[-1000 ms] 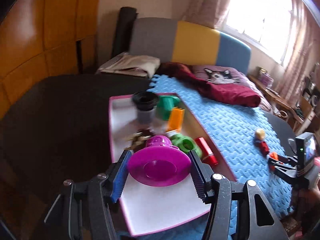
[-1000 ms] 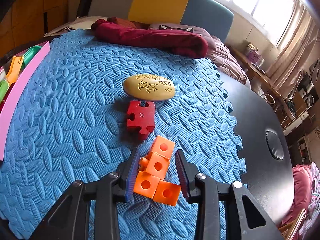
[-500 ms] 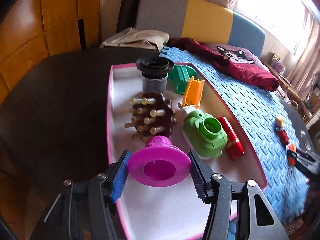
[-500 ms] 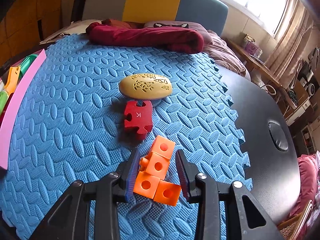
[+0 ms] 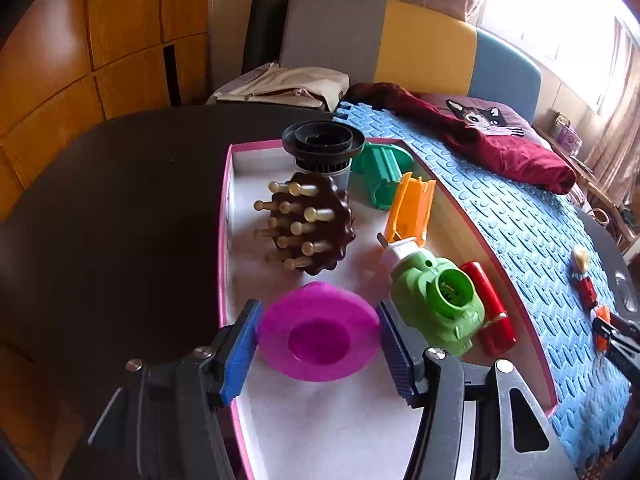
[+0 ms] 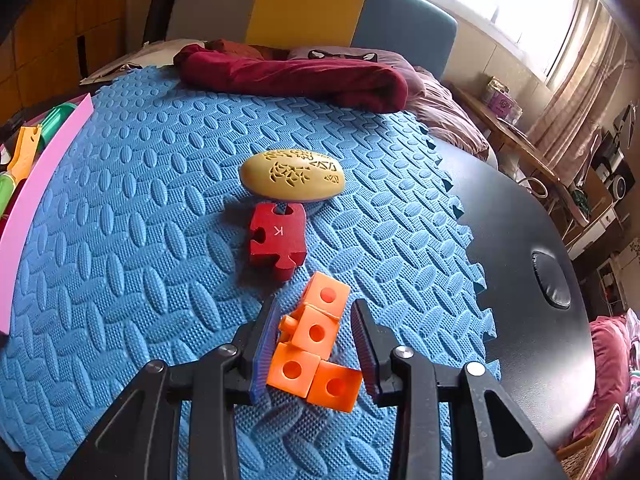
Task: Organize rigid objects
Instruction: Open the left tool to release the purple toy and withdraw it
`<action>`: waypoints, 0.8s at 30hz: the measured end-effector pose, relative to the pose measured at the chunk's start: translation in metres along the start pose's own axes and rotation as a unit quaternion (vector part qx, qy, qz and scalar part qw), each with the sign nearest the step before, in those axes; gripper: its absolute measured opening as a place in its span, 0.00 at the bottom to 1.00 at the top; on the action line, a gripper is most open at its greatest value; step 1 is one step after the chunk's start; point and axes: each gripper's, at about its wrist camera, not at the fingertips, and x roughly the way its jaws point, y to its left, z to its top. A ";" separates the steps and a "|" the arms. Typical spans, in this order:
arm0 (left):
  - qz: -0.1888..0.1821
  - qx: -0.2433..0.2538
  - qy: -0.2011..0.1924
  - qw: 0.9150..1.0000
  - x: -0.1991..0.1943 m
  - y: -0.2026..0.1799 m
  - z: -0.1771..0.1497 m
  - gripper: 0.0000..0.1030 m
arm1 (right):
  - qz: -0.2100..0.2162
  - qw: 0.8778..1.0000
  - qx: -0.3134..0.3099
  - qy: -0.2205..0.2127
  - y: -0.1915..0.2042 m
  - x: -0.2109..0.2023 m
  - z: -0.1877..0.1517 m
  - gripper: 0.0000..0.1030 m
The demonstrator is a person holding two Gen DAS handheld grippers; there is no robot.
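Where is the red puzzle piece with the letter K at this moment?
In the right wrist view, the red puzzle piece lies on the blue foam mat, between the yellow oval object behind it and the orange cubes in front.

A dark round table [image 5: 100, 208] carries a pink-rimmed tray [image 5: 225, 216] and, touching it, a blue foam puzzle mat [image 6: 120, 240]. At the far edge lie folded dark red cloth [image 6: 296, 76] and what looks like pale fabric [image 5: 280, 88].
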 end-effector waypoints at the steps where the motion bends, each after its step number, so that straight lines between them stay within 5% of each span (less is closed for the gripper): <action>1: 0.004 0.002 -0.004 1.000 -0.004 0.000 -0.001 0.58 | 0.000 1.000 0.000 0.000 0.000 0.000 0.000 0.36; 15: 0.050 0.005 -0.078 0.996 -0.067 -0.004 -0.002 0.59 | -0.014 1.000 -0.016 -0.010 0.005 -0.002 -0.002 0.36; 24: 0.054 -0.001 -0.086 0.995 -0.079 -0.003 -0.004 0.60 | -0.015 1.000 -0.014 -0.010 0.005 -0.003 -0.002 0.35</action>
